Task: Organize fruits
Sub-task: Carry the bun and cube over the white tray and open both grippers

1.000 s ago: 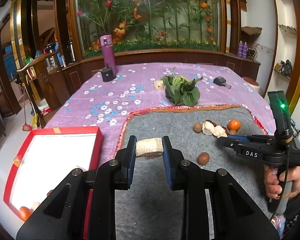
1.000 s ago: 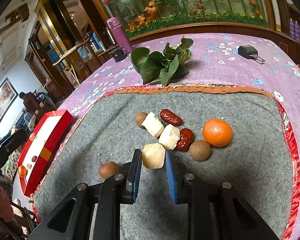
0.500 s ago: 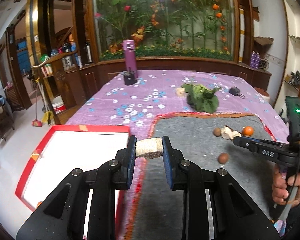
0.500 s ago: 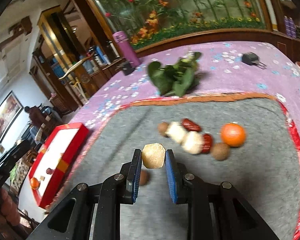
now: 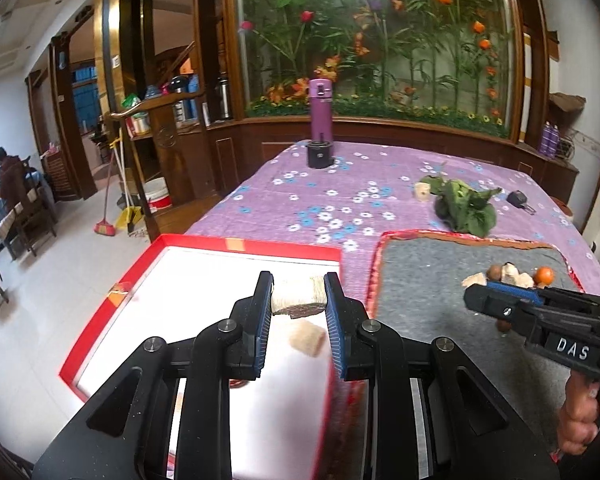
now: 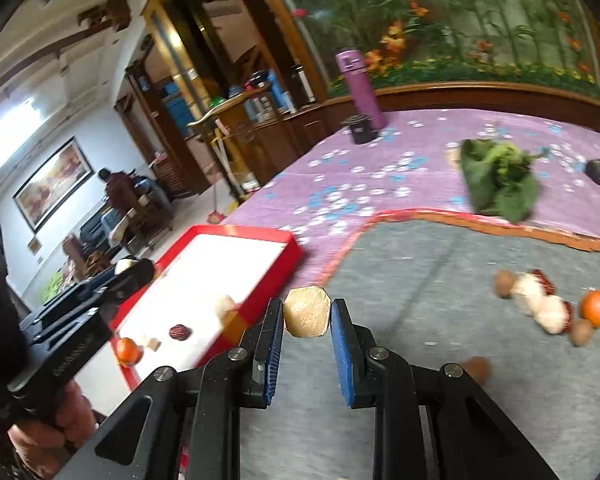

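My left gripper [image 5: 298, 298] is shut on a pale fibrous chunk [image 5: 298, 299], hanging over the red-rimmed white tray [image 5: 236, 246]. Another pale chunk [image 5: 308, 339] lies in the tray below it. My right gripper [image 6: 306, 316] is shut on a similar beige chunk [image 6: 307, 317], above the grey felt mat [image 6: 440, 280] near its left edge. On the mat lie an orange [image 6: 596, 308], red dates, brown round fruits and white chunks [image 6: 540, 304]. In the tray sit an orange [image 6: 129, 350], a red date [image 6: 180, 332] and small pieces. The right gripper [image 5: 476, 298] also shows in the left wrist view.
A leafy green bunch [image 5: 464, 208] and a black key fob [image 5: 518, 200] lie on the purple flowered cloth [image 5: 320, 200]. A purple flask [image 5: 321, 114] stands behind a black cup [image 5: 319, 155] at the far end. A person sits far left beyond the table.
Both grippers have swung left with their chunks. The left one went from above the mat to over the tray. The right one lifted off the fruit pile toward the mat's left edge.
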